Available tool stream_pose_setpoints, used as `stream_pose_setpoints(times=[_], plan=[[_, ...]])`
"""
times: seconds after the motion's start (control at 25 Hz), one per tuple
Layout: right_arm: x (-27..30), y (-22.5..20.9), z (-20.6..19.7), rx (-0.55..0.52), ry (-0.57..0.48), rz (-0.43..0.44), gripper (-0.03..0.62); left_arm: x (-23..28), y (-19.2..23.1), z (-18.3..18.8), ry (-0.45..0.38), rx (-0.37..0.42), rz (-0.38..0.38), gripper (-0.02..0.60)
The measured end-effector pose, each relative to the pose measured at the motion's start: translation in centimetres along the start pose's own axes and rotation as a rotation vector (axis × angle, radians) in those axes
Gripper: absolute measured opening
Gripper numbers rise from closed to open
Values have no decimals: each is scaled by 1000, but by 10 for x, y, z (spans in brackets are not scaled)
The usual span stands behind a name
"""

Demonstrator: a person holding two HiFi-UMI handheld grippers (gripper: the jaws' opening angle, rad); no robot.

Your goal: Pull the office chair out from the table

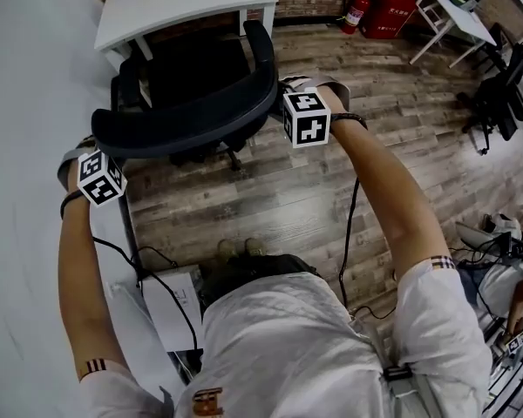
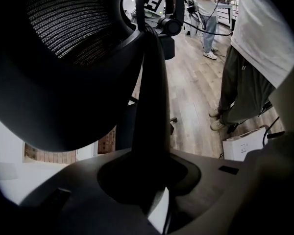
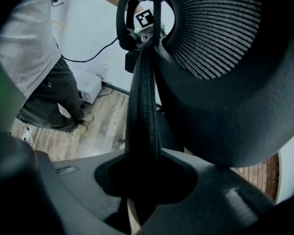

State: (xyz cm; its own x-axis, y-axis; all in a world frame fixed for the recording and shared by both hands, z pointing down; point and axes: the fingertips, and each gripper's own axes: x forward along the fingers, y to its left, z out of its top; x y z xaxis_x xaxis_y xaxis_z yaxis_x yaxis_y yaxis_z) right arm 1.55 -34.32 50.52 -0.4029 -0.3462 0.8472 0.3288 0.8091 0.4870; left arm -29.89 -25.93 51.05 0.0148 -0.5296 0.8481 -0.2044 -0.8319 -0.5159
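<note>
The black office chair stands on the wood floor, its seat partly out from under the white table. My left gripper is shut on the left end of the chair's curved top rim. My right gripper is shut on the rim's right end. In the left gripper view the rim runs up from between the jaws of the left gripper, with the mesh backrest at the upper left. In the right gripper view the stitched rim is clamped in the right gripper.
A white wall runs along the left. A white box and cables lie on the floor by my feet. A fire extinguisher and a red case stand by the brick wall, next to another white table. A second person stands far off.
</note>
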Motion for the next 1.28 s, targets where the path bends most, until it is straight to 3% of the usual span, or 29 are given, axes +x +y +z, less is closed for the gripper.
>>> stream_pose_setpoints(times=[1.28], plan=[[-68, 134, 39, 44, 17, 8, 97, -71, -128, 10, -29, 29, 37, 86]])
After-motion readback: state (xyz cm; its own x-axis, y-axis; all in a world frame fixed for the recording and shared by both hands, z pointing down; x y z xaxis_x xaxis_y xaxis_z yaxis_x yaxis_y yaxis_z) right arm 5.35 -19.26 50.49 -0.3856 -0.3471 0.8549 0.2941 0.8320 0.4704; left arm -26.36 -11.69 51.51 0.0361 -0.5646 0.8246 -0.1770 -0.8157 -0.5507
